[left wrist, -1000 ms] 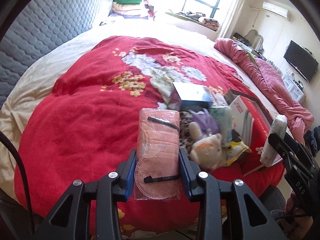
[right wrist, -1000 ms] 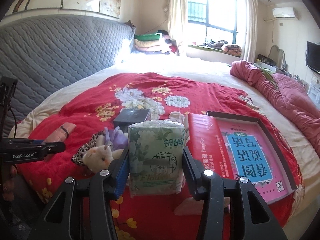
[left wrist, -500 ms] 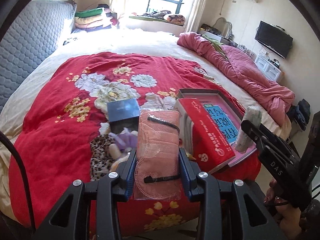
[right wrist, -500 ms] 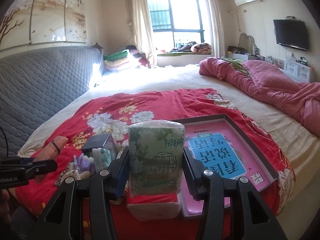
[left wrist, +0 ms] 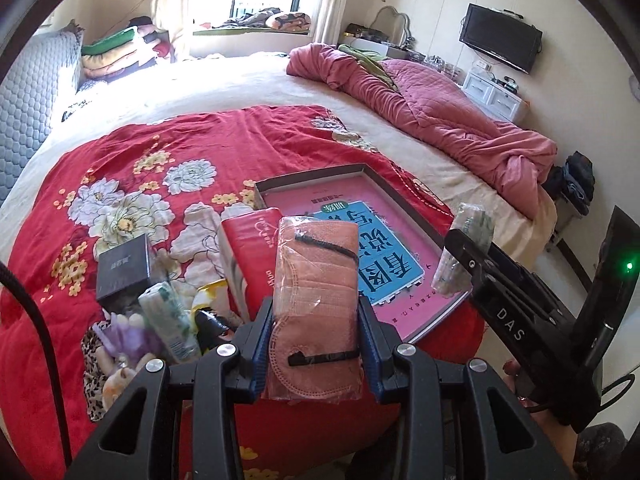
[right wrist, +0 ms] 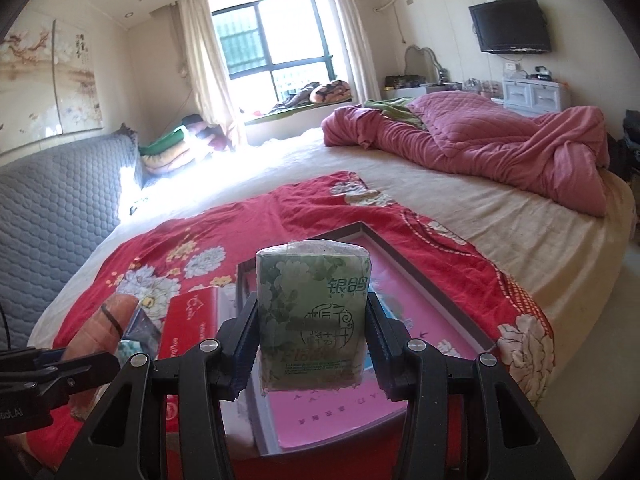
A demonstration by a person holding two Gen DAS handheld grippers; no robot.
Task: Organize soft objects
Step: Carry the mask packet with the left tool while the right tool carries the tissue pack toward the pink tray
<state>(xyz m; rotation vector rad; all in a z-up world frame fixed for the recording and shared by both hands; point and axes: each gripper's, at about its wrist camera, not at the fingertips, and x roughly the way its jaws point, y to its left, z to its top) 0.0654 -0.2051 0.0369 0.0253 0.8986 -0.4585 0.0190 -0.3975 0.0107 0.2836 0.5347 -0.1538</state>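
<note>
Left wrist view has the left gripper (left wrist: 316, 344) clamped on a plastic-wrapped pack of pink face masks (left wrist: 316, 304), held up in the lower middle of the frame over the near edge of the red floral blanket (left wrist: 168, 152). Right wrist view shows pretty much the same deal on the other side: the right gripper (right wrist: 312, 350) is squeezing a green tissue pack (right wrist: 313, 312) dead centre of the frame, and it hangs right over the shallow box lid (right wrist: 436, 276) with the pink book cover inside. So both soft things are lifted and mid-carry, and I'd say we're at the "bring them to the tray" step, nothing dropped in yet. In the left view the box lid (left wrist: 372, 172) sits centre-right, with a red tissue box (left wrist: 248, 260) leaning at its left edge, and lower left there's a messy pile: a dark little box (left wrist: 124, 272), another tissue pack (left wrist: 168, 320) and a plush toy on leopard fabric (left wrist: 120, 364). My guess for the next move: lower the green pack flat onto the pink surface and let go, then swing the masks past the red box and set them just beside it. Crinkly wrap could slip, so gentle release.
</note>
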